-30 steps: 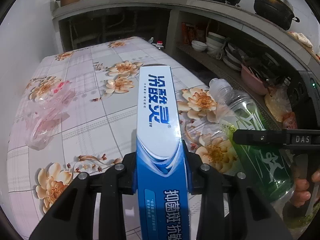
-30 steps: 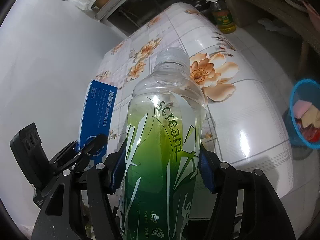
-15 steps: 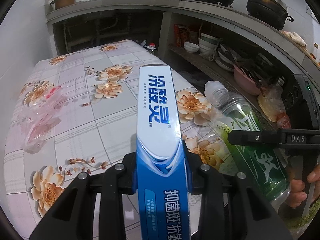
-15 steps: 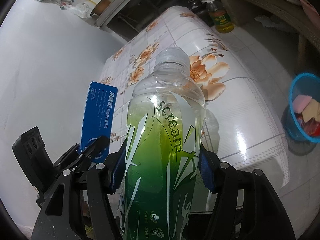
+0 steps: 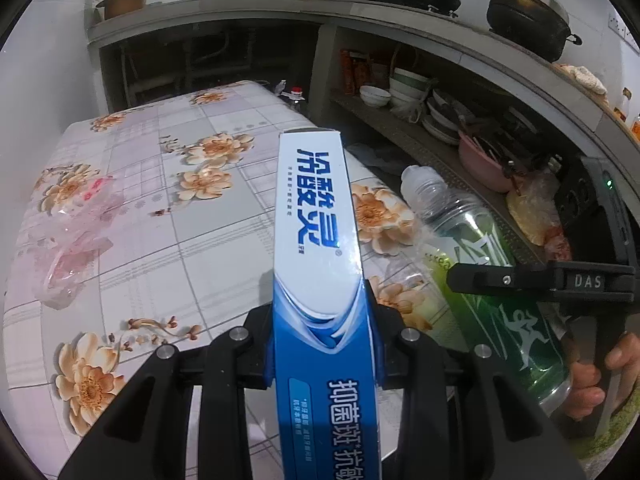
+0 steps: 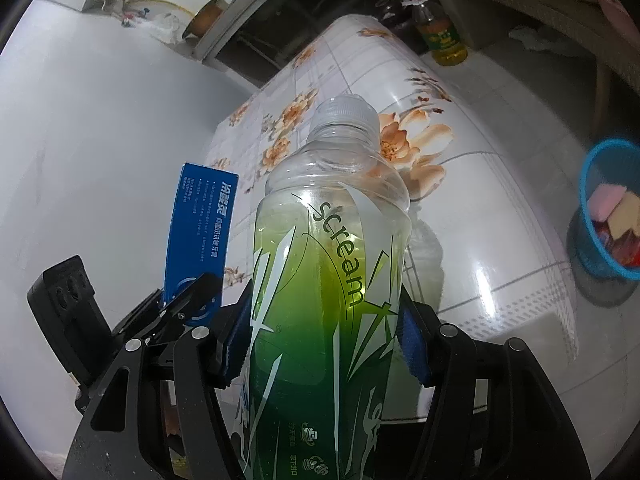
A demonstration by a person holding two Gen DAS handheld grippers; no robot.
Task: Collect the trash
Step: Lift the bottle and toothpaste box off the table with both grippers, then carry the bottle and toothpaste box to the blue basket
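My left gripper [image 5: 324,344] is shut on a long blue and white toothpaste box [image 5: 316,232] that sticks out over the flowered table [image 5: 208,240]. In the right wrist view the same toothpaste box [image 6: 202,224] shows at the left, with the left gripper [image 6: 192,300] on it. My right gripper [image 6: 326,344] is shut on a clear plastic bottle [image 6: 332,248] with a green label and a white cap. That bottle [image 5: 476,276] also appears at the right of the left wrist view. A crumpled pink plastic bag [image 5: 68,240] lies on the table's left side.
A blue basket [image 6: 610,212] holding scraps stands on the floor to the right of the table. An oil bottle [image 6: 440,32] stands on the floor past the table's far end. Shelves with bowls [image 5: 400,88] and pots [image 5: 524,16] run along the right.
Both grippers have drawn back a little from the table with their loads; the table and basket now sit further off in view. Neither grip has changed.
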